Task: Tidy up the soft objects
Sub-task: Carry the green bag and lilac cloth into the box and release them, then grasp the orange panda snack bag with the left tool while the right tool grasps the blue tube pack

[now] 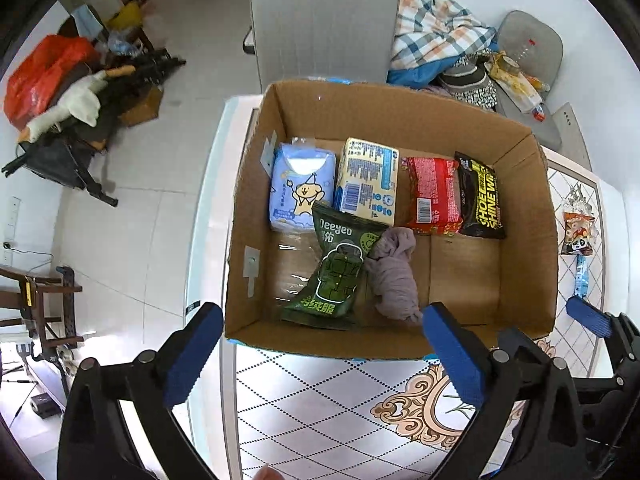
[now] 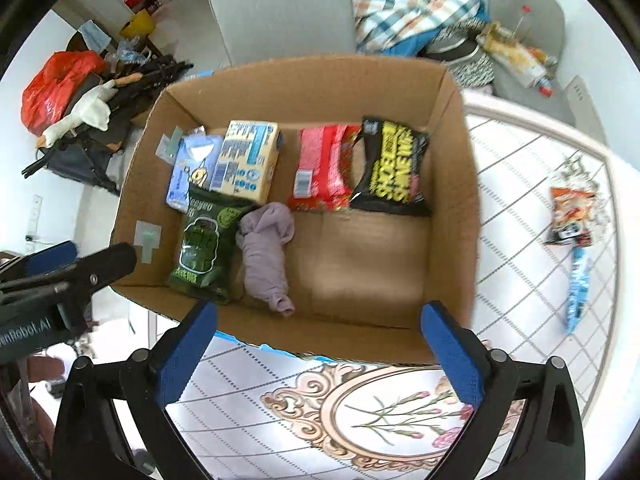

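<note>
An open cardboard box (image 1: 532,248) (image 2: 456,200) stands on the patterned table. Inside lie a blue tissue pack (image 1: 300,184), a yellow pack (image 1: 368,180), a red pack (image 1: 434,196), a black pack (image 1: 480,200), a dark green pouch (image 1: 336,272) (image 2: 204,240) and a bunched grey-purple cloth (image 1: 394,272) (image 2: 266,252). My left gripper (image 1: 320,356) is open and empty just in front of the box's near wall. My right gripper (image 2: 320,354) is open and empty, also at the near wall. An orange snack bag (image 1: 578,232) (image 2: 570,216) and a blue packet (image 2: 578,288) lie on the table right of the box.
A grey chair (image 1: 324,20) stands behind the box. A second chair (image 1: 528,60) at the right holds plaid cloth and clutter. Bags and gear are piled on the floor at the left (image 1: 72,92). The table edge runs left of the box.
</note>
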